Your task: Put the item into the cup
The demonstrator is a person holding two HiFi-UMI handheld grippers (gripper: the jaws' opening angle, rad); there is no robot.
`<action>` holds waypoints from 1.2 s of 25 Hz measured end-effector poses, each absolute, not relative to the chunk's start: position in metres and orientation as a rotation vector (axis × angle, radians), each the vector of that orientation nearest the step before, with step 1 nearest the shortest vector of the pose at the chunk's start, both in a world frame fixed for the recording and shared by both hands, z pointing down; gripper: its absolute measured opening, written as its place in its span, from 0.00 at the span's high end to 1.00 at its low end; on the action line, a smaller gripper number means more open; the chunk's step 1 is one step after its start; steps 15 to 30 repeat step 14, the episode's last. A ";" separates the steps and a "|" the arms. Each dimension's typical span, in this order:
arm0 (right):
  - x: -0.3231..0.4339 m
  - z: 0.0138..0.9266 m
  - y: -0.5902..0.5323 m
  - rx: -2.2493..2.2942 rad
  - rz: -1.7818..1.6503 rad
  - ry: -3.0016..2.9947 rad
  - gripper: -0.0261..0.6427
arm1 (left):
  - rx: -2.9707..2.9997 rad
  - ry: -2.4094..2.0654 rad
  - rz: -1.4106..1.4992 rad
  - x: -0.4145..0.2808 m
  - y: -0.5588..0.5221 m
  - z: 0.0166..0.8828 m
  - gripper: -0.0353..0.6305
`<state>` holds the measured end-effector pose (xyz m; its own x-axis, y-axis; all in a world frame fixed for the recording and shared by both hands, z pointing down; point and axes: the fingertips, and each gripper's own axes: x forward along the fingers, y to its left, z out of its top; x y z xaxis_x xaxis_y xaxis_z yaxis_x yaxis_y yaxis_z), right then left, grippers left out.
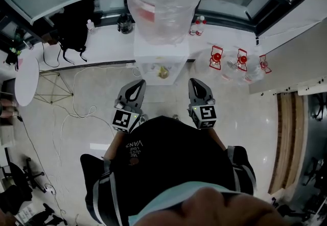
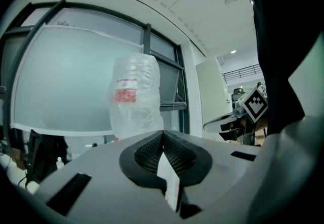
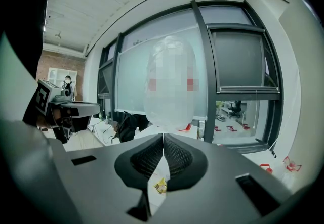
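Shiny pale floor [image 1: 245,118] lies around a white water dispenser [image 1: 153,61] with a big clear water bottle [image 1: 163,0] on top. The head view shows a small yellow item [image 1: 163,72] on the dispenser's ledge, just ahead of both grippers. The right gripper view also shows it, low down past the jaws; the left gripper view does not. The left gripper [image 2: 163,134] has its jaws pressed together on nothing. The right gripper [image 3: 163,137] is the same. Clear jugs [image 1: 240,64] with red tops sit by the wall, and I cannot tell if they hold water.
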<state>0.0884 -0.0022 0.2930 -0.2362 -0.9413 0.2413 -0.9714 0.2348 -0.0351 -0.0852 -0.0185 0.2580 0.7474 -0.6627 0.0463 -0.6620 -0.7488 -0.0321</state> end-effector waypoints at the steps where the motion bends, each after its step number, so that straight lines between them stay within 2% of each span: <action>1: 0.089 0.295 -0.002 1.821 0.248 -2.325 0.89 | -2.927 1.109 -0.091 -0.086 -0.017 0.259 0.92; 30: 0.091 0.304 -0.008 1.804 0.244 -2.317 0.89 | -2.936 1.160 -0.101 -0.093 -0.022 0.268 0.92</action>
